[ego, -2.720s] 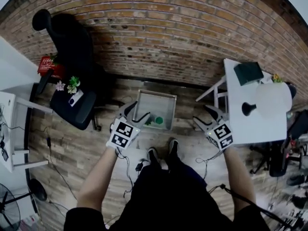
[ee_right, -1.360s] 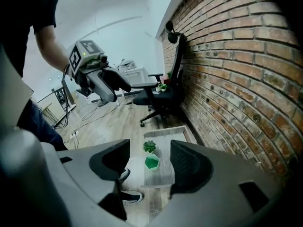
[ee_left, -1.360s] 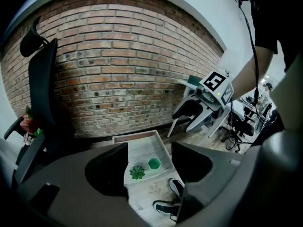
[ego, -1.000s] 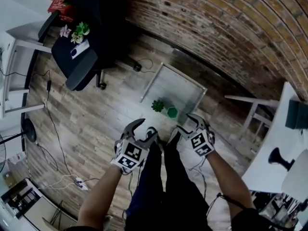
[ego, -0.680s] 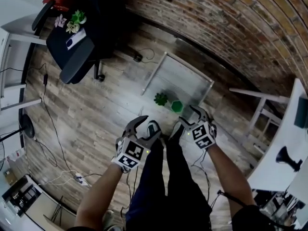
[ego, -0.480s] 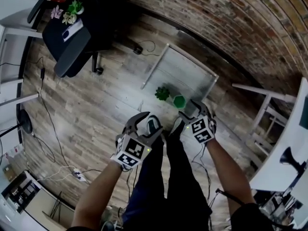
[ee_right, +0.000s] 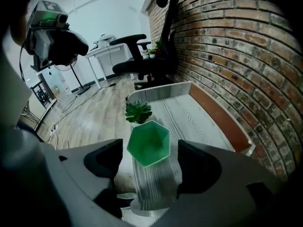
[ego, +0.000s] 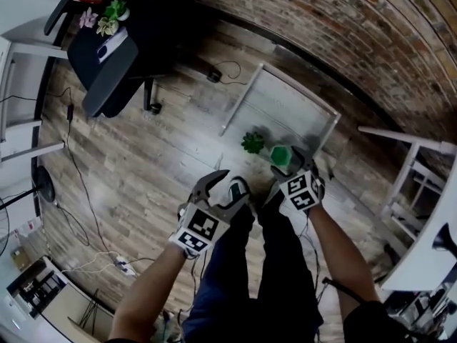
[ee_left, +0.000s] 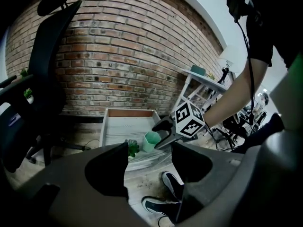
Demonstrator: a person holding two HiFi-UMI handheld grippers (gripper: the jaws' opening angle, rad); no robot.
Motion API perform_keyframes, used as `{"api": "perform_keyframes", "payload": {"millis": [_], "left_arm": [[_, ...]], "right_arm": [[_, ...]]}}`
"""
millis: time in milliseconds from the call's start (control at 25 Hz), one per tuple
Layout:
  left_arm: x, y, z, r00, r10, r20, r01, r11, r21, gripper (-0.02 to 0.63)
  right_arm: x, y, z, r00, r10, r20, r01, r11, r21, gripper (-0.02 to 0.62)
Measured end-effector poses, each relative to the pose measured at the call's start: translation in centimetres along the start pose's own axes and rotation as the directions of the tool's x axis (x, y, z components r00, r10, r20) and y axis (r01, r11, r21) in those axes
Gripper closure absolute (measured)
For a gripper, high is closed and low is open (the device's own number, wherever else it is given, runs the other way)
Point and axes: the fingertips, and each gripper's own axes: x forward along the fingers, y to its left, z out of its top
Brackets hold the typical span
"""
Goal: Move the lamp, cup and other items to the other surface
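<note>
A green hexagonal cup [ego: 280,154] [ee_right: 148,143] stands at the near edge of a low white table [ego: 285,106] [ee_right: 203,122], beside a small green succulent [ego: 252,142] [ee_right: 138,111]. My right gripper [ego: 289,168] [ee_right: 150,151] points steeply down over the cup. Its jaws have just been opening and the cup shows between them, with neither pad pressing on it. My left gripper [ego: 225,188] [ee_left: 149,155] hangs open and empty above the person's shoes. In the left gripper view the cup [ee_left: 151,141] sits just under the right gripper [ee_left: 163,135].
A black office chair [ego: 107,56] with small items on its seat stands at the far left. A taller white table [ego: 428,256] is at the right edge. A brick wall [ego: 371,27] runs behind the low table. Cables [ego: 78,213] lie on the wood floor.
Both grippers have come down towards the floor. The right one has dropped onto the green cup and its jaws stand wider. The left one has sunk a little, still open.
</note>
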Motion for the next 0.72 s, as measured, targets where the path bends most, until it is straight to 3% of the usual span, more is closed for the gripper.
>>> {"api": "perform_keyframes", "payload": {"millis": [120,200,360,520,720], "left_arm": [[0.6,0.0,0.1,1.000,-0.002,0.009,0.002,1.000,0.000,0.325],[0.9,-0.3,0.4,1.000,-0.008,0.016,0.008,1.000,0.004,0.325],[0.5,-1.1,0.7,1.000,-0.022,0.016,0.022,1.000,0.009,0.325],[-1.6,-2.1,2.4,1.000,-0.025,0.009,0.025,1.000,0.010,0.325],[-5.8,-3.7,7.5,0.999,-0.037,0.026,0.036,0.999,0.031,0.325]], "right_arm": [[0.6,0.0,0.5,1.000,-0.015,0.006,0.015,0.999,-0.041,0.224],[0.6,0.0,0.5,1.000,-0.030,0.008,0.030,0.998,-0.059,0.271],[-0.4,0.0,0.9,0.999,-0.040,0.014,0.040,0.999,-0.013,0.293],[-4.5,0.3,3.0,0.999,-0.040,0.024,0.039,0.999,0.005,0.293],[-12.2,0.4,7.2,0.997,-0.046,0.054,0.044,0.998,0.039,0.293]]}}
